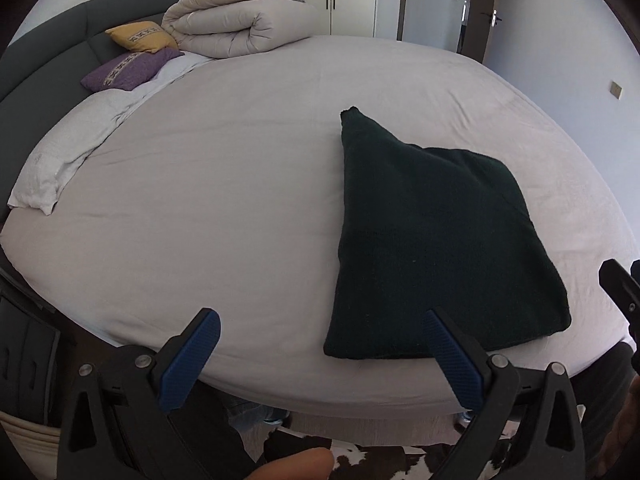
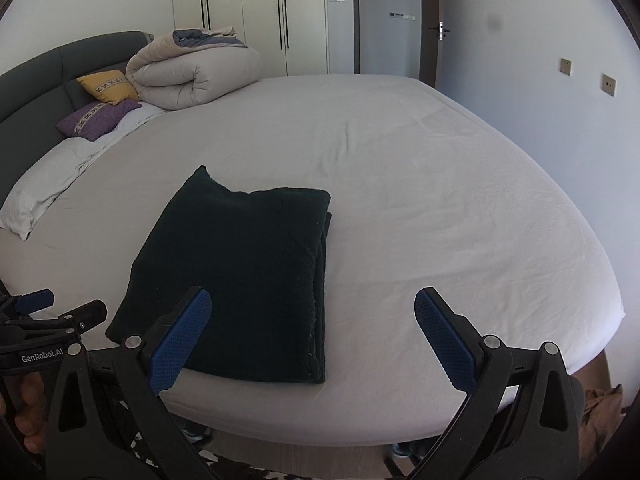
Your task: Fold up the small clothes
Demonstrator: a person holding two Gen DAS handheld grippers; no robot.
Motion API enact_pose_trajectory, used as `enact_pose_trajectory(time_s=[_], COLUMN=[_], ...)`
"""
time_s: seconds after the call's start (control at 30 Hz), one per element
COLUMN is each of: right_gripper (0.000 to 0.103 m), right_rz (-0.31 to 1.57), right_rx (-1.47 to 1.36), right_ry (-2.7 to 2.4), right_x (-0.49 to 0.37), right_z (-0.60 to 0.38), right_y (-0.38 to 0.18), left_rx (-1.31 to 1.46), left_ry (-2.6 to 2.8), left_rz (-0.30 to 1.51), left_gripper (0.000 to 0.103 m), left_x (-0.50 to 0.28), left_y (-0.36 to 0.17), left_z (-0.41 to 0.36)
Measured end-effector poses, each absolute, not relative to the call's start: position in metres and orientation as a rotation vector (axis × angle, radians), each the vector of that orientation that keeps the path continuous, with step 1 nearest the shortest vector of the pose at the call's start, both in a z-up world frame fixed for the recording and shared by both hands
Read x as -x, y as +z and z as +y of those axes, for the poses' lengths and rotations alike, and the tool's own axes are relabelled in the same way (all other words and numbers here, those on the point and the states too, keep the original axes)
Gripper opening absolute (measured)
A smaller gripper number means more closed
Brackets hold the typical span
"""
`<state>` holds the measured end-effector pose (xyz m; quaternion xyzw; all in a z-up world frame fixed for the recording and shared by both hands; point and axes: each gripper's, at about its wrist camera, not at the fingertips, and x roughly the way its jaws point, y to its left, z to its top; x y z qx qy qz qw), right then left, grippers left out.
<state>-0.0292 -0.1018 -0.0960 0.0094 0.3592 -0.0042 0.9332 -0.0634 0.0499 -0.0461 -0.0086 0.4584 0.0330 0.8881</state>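
Observation:
A dark green, nearly black knitted garment (image 1: 432,240) lies folded flat on the grey bed sheet (image 1: 224,200) near the front edge. It also shows in the right wrist view (image 2: 244,280), with stacked layers along its right side. My left gripper (image 1: 320,332) is open and empty, held above the bed's front edge to the left of the garment. My right gripper (image 2: 312,312) is open and empty, above the garment's near right corner. The left gripper (image 2: 44,312) shows at the left edge of the right wrist view.
A rolled beige duvet (image 1: 236,24) and yellow (image 1: 142,36) and purple (image 1: 128,70) cushions lie at the far left by the dark headboard (image 1: 48,48). A white pillow (image 1: 60,160) lies on the left. A cowhide rug (image 1: 360,460) covers the floor below.

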Motion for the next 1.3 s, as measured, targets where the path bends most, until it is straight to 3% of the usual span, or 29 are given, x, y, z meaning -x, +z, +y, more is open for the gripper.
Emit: enact_pose_trajectory(time_s=[0.3,0.83,1.3], right_gripper=[0.103,0.103,0.103], right_rz=[0.667,0.795,0.784], right_rx=[-0.017,-0.03,0.012], right_ry=[0.051,-0.058,-0.053], right_x=[0.071,0.064,0.068], right_z=[-0.116,-0.15,-0.136], right_y=[-0.073,-0.063,-0.059], left_rx=[-0.022,0.009,0.024], left_ry=[0.042,0.038,0.045], left_rz=[0.939,0.916,0.897], left_gripper=[0.103,0.103,0.103], left_x=[0.065,0.066,0.068], left_y=[-0.044,-0.032,-0.027], left_z=[0.048,0.047,0.045])
